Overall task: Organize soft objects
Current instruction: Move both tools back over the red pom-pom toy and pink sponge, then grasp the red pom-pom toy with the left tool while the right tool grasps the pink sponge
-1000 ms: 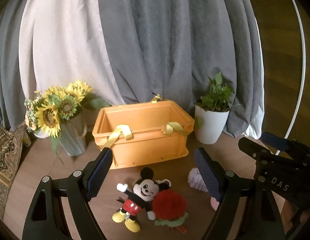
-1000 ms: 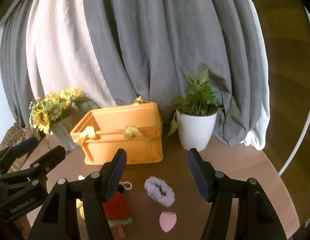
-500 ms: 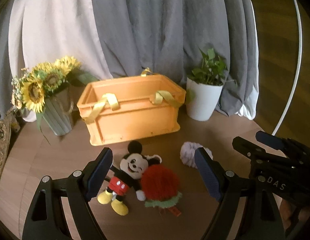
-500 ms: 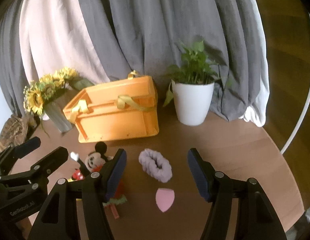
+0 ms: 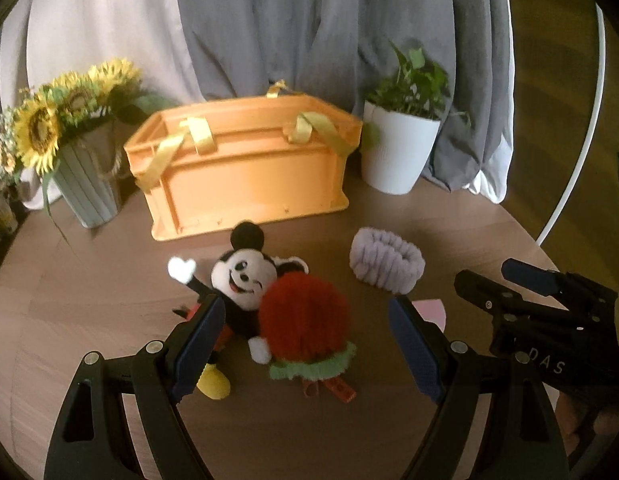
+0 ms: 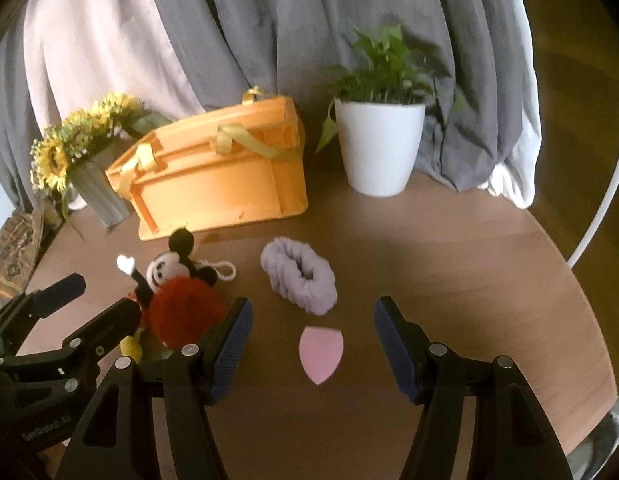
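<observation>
A mouse plush toy (image 5: 239,280) (image 6: 165,270) lies on the round wooden table (image 5: 89,300), overlapped by a red pompom toy with a green frill (image 5: 305,326) (image 6: 185,314). To the right rest a lilac scrunchie (image 5: 385,260) (image 6: 299,274) and a pink sponge (image 6: 321,352) (image 5: 431,310). Behind them stands an orange crate with yellow straps (image 5: 245,176) (image 6: 221,184). My left gripper (image 5: 305,340) hovers open above the two toys. Over the pink sponge, my right gripper (image 6: 311,340) is open and holds nothing.
A grey vase of sunflowers (image 5: 85,184) (image 6: 97,188) stands left of the crate, a white potted plant (image 5: 401,152) (image 6: 379,148) right of it. Grey and white curtains hang behind. The table's rim curves at the right (image 6: 581,304), with a white hoop (image 6: 605,184) beyond.
Both grippers have come down and tipped toward the table, so the toys, scrunchie and sponge now lie between and just ahead of their fingers. Jaw widths look unchanged.
</observation>
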`<state>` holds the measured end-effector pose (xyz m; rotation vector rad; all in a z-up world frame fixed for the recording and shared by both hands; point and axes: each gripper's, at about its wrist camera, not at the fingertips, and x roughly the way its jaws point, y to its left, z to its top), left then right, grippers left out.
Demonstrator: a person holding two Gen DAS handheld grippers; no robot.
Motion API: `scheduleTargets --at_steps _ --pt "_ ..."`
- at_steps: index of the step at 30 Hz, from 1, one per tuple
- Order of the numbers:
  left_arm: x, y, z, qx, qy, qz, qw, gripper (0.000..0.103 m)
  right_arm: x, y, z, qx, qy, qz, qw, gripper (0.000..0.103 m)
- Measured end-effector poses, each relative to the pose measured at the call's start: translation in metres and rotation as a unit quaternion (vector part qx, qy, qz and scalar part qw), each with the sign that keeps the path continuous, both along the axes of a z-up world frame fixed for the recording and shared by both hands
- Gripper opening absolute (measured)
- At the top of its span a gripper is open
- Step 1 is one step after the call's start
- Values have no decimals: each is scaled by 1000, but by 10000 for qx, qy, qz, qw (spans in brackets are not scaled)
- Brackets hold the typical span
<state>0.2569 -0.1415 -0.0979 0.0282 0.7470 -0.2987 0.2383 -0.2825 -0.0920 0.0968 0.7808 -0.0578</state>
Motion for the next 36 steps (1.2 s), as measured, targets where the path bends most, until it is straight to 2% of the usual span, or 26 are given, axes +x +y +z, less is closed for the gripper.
scheduleTargets --at_steps 16,24,32,34,36 --pt "23 -7 -43 70 293 -105 9995 84 13 -6 -48 68 466 -95 9988 64" --pt "36 -7 -64 -16 531 -99 9985 83 18 -3 -61 41 469 -129 9988 63" --pt "48 -12 -76 -81 573 -83 9983 83 25 -4 -73 80 511 -155 9985 57" --pt "51 -12 -80 -92 605 -65 9981 81 27 -3 -76 97 536 -141 9984 54" --pt "54 -13 -82 -99 634 -71 9979 73 28 -3 -78 103 556 -143 9983 51"
